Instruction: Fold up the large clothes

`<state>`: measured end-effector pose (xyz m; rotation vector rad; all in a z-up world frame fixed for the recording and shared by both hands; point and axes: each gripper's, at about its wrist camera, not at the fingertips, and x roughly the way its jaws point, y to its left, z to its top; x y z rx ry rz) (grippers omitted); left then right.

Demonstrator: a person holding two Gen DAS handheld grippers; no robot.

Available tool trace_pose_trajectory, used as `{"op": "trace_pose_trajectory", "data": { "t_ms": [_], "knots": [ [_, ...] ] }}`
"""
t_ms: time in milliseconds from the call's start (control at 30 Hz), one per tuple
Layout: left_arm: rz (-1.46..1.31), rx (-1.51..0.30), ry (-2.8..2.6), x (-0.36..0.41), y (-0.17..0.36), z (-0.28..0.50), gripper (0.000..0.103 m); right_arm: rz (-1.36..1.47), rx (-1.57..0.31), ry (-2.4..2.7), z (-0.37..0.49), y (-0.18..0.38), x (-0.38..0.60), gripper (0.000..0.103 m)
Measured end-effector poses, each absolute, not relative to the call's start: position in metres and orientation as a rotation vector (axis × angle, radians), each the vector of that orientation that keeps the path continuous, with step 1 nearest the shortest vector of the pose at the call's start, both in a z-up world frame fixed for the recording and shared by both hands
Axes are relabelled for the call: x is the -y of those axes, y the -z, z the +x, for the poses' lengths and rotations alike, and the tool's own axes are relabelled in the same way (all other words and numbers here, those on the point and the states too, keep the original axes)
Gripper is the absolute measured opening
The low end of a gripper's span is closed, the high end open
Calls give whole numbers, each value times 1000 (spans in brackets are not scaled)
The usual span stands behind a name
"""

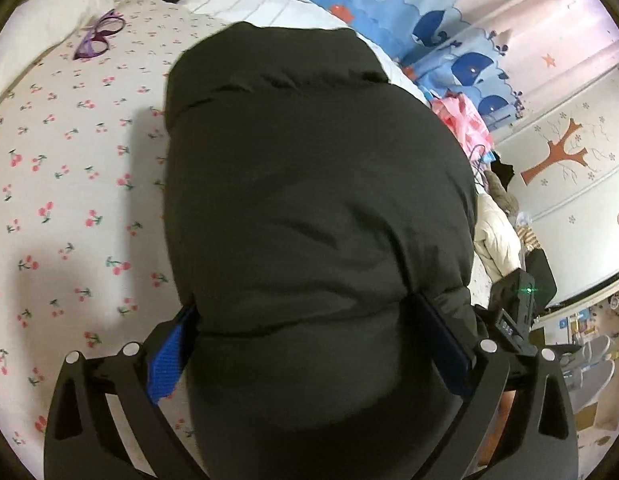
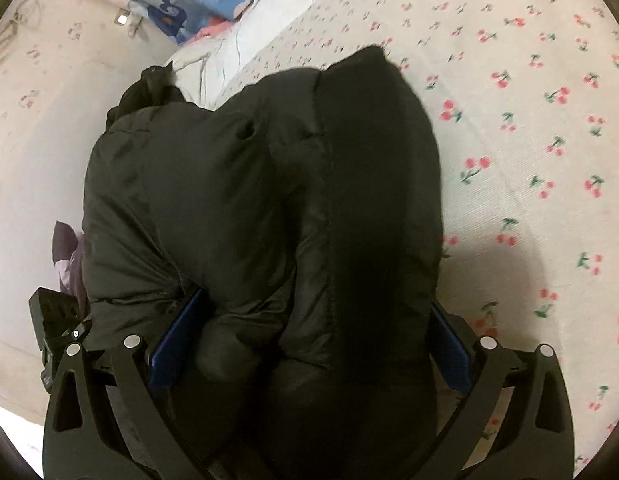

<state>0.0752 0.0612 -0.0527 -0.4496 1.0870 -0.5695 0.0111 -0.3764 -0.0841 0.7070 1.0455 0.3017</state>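
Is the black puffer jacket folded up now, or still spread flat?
Folded: the black puffer jacket is a thick bundle on the cherry-print sheet.

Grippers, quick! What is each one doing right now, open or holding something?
Left gripper: spread wide, clamped around the black puffy jacket.
Right gripper: spread wide, clamped around the same jacket.

Black jacket (image 1: 309, 200) on cherry-print bed (image 1: 69, 200)

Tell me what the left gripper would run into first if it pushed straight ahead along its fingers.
The left gripper would meet the puffy black padded jacket at once: its bulk already fills the space between the blue-padded fingers and stretches ahead. The white cherry-print bedsheet probably lies beneath it.
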Motion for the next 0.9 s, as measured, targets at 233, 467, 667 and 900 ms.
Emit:
{"op": "trace_pose_trajectory", "data": {
  "t_ms": [233, 467, 667, 900],
  "knots": [
    [-426, -851, 629, -79, -2, 41, 96, 699, -959, -523, 28, 68, 317, 97],
    [-287, -873, 345, -168, -7, 28, 96, 470, -1054, -620, 43, 73, 183, 97],
    [-322, -1005, 253, -197, 34, 36, 97, 178, -1065, -426, 21, 52, 192, 97],
    [-129, -889, 142, -164, 5, 27, 97, 154, -719, -510, 39, -62, 142, 97]
  ]
}}
